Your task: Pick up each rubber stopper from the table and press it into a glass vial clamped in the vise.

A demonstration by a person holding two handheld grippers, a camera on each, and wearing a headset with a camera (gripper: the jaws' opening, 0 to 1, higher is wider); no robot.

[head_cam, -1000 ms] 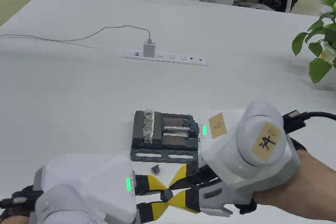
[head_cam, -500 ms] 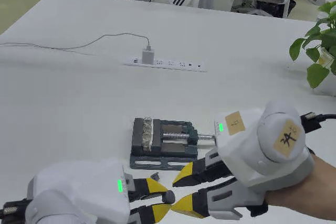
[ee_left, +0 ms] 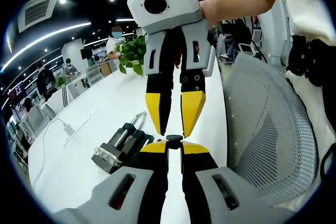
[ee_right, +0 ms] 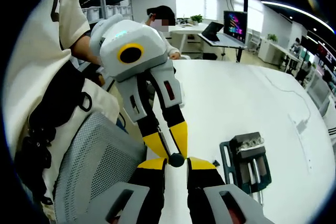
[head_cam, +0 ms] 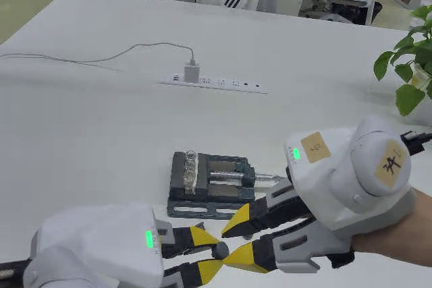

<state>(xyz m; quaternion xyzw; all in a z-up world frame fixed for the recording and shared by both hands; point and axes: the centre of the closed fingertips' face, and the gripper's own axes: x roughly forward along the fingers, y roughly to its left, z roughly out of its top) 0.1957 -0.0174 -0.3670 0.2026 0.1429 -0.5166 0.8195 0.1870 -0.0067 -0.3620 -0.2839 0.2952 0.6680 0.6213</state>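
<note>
A dark rubber stopper (head_cam: 219,250) hangs above the table's near edge, and my left gripper (head_cam: 217,254) is shut on it. My right gripper (head_cam: 227,247) comes in from the right, open, its yellow fingertips (head_cam: 237,221) just above and below the stopper. In the left gripper view the stopper (ee_left: 174,139) sits between my own tips, the right gripper (ee_left: 174,130) facing it. The right gripper view shows the stopper (ee_right: 177,159) too. The dark vise (head_cam: 210,188) behind holds glass vials (head_cam: 191,166) upright. A small dark piece (head_cam: 198,225) lies before the vise.
A white power strip (head_cam: 216,81) with a charger (head_cam: 192,71) and a cable lies farther back. A green plant (head_cam: 410,65) stands at the right edge. Chairs line the far side. A grey mesh chair (ee_left: 262,124) is behind the grippers.
The right gripper let go of the stopper, opened and drew back to the right, then came close again. The left gripper kept hold of the stopper.
</note>
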